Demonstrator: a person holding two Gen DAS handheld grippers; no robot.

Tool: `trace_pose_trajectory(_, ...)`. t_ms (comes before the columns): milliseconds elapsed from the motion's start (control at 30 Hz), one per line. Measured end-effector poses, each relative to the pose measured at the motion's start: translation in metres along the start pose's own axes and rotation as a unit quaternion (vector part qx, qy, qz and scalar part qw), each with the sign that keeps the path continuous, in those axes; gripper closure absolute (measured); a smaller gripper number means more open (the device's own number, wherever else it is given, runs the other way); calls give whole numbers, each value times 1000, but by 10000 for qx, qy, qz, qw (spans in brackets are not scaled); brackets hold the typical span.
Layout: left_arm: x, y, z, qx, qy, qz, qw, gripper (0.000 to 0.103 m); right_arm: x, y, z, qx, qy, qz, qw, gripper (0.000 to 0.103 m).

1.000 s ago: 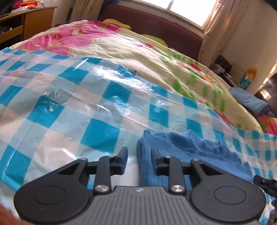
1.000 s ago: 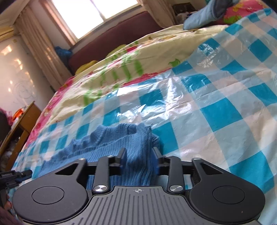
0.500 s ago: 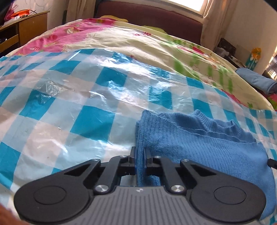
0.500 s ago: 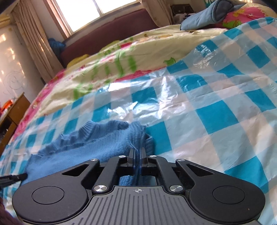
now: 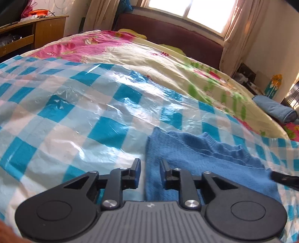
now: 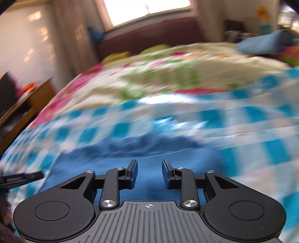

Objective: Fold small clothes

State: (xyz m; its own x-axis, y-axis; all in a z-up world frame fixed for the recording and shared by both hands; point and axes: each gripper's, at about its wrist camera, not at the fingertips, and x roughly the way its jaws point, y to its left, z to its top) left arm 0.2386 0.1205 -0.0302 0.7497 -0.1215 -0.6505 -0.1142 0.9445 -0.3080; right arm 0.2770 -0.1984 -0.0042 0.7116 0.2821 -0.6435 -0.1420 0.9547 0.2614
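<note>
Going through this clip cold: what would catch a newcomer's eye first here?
The blue knit garment lying crumpled on the blue-and-white checked plastic sheet, right ahead of both grippers. The left gripper is opening with the garment's folded edge between its fingers. Behind, a floral quilt covers the bed under a bright window.

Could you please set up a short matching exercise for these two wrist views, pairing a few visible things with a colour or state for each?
Things:
1. knitted garment
2. plastic sheet
3. left claw
4. headboard

Colours or states:
A. dark maroon, under the window
B. blue, lying crumpled on the bed
C. opening, its pads clear of the cloth edge that lies between them
D. checked in turquoise and white, glossy

Pairs: 1-B, 2-D, 3-C, 4-A
</note>
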Motion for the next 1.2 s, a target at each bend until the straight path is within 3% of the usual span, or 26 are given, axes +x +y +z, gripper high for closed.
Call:
trace_pose_trajectory(100,-4,-8,-16,-29,-125,30,9999,71,34,26,-2,-109,360,89,9993,75)
trace_pose_trajectory(200,-2,-12,-29,11,-165,101,9998,70,63,36,-3,-112,624,39,9980,68)
trace_pose_trajectory(300,1,-10,-37,-10,-207,34,9998,67,73,39,-4,-344,620,-210,9973,92)
trace_pose_trajectory(400,1,-5,-44,-136,-270,-94,9995,66,73,36,0,-298,625,-227,9973,101)
trace_pose_trajectory(667,-16,3,-41,-197,-584,-255,9978,64,60,40,17,-155,125,-293,9994,102)
trace_pose_trajectory(767,-19,-1,-41,-118,-675,-334,9971,59,69,37,21,12,95,-393,9992,102)
trace_pose_trajectory(900,-6,-4,-48,-101,-215,-281,9993,56,96,33,3,-199,561,-754,9954,101)
trace_pose_trajectory(1033,-13,1,-46,-299,-244,-347,9987,57,82,40,12,-251,492,-771,9955,92)
trace_pose_trajectory(1100,-20,4,-45,-407,-274,-350,9982,56,70,51,19,-512,306,-814,9949,92)
trace_pose_trajectory(1200,-31,7,-50,-535,-217,-315,9978,56,60,72,21,-761,236,-486,9956,92)
